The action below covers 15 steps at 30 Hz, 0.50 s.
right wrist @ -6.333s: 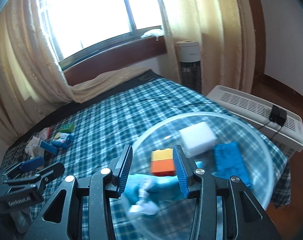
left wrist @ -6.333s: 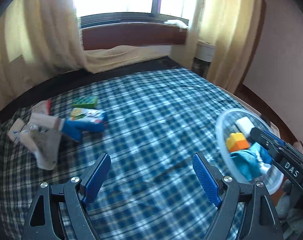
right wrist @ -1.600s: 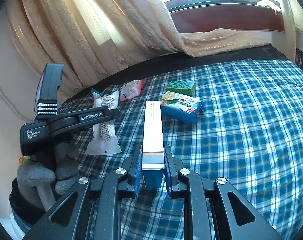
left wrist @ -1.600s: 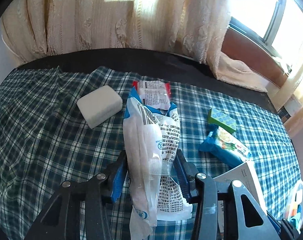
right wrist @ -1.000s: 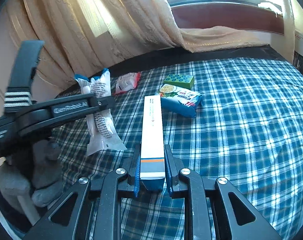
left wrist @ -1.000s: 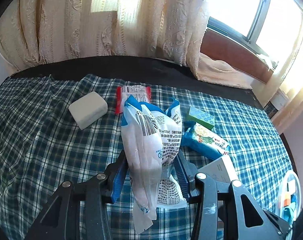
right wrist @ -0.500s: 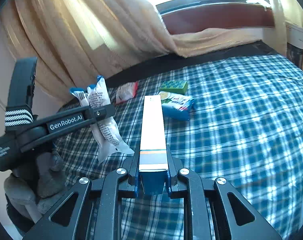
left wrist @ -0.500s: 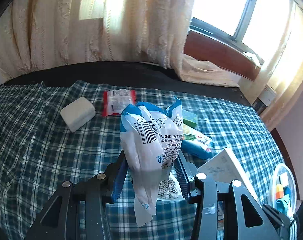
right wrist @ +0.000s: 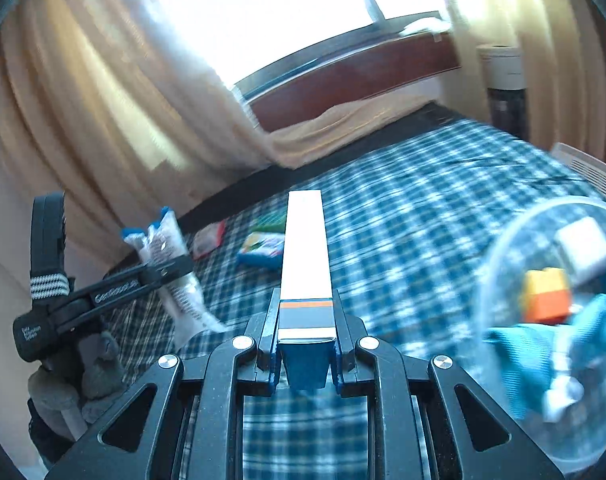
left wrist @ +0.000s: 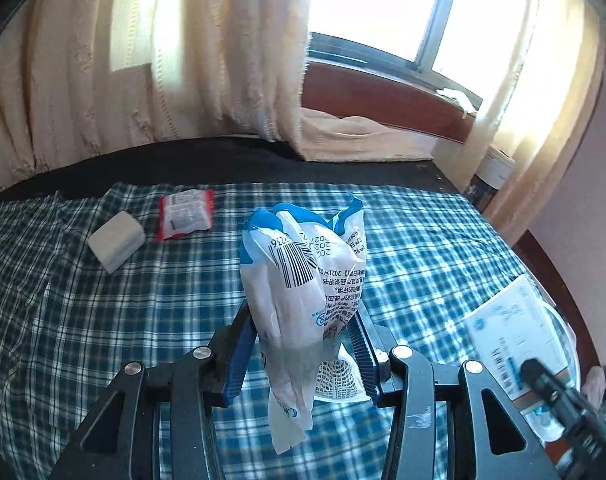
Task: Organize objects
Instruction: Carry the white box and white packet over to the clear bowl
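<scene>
Both claws are loaded, the left claw (left wrist: 301, 344) pinching a plastic packet (left wrist: 303, 288) and the right claw (right wrist: 305, 350) clamped on a long box (right wrist: 305, 256) above the bed (right wrist: 423, 208), so I'd lower each squarely over the clear bowl (right wrist: 503, 420) at the bed's right edge before letting go.

My left tool (left wrist: 301, 354) is matte black, built from angular struts with triangular cut-outs and round silver screws at the joints. Its fingers (left wrist: 236, 354) carry ribbed blue pads. My right tool (right wrist: 305, 354) has the same black frame, silver screws and blue pads. In the right wrist view, the left tool's side bears white lettering, too blurred to read, and a white-striped black strap, with a grey glove (right wrist: 77, 382) beneath.
</scene>
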Available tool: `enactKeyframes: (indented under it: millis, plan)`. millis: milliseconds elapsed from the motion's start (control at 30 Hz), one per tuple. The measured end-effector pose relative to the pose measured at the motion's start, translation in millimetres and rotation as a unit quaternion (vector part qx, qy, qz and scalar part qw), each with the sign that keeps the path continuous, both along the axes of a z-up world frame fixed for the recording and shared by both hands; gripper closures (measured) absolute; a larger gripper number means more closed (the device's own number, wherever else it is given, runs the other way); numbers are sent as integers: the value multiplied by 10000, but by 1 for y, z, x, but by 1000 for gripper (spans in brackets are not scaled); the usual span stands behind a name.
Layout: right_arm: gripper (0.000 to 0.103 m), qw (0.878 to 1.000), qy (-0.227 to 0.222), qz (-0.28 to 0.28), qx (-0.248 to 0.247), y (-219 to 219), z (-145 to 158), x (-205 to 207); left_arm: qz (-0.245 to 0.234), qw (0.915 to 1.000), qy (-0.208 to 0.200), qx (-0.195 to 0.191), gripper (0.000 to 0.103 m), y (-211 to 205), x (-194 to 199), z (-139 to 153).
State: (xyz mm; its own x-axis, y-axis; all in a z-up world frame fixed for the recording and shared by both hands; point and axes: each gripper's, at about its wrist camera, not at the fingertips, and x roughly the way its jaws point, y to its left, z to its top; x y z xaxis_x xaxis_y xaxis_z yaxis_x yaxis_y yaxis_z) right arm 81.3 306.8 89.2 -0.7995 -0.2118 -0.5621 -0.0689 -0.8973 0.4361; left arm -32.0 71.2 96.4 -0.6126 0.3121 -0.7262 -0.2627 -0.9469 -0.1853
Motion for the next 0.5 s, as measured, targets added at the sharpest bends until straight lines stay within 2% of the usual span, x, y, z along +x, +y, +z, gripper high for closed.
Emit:
enactKeyframes:
  millis: [233,500]
  plan:
    - [83,9962,253,-832,-46,59,11,42,-306,9994,136,-83,55,29,13,13]
    - [83,9828,237,-1832,-14,124,4,87,-786,9965,205,-203,54,76,28,18]
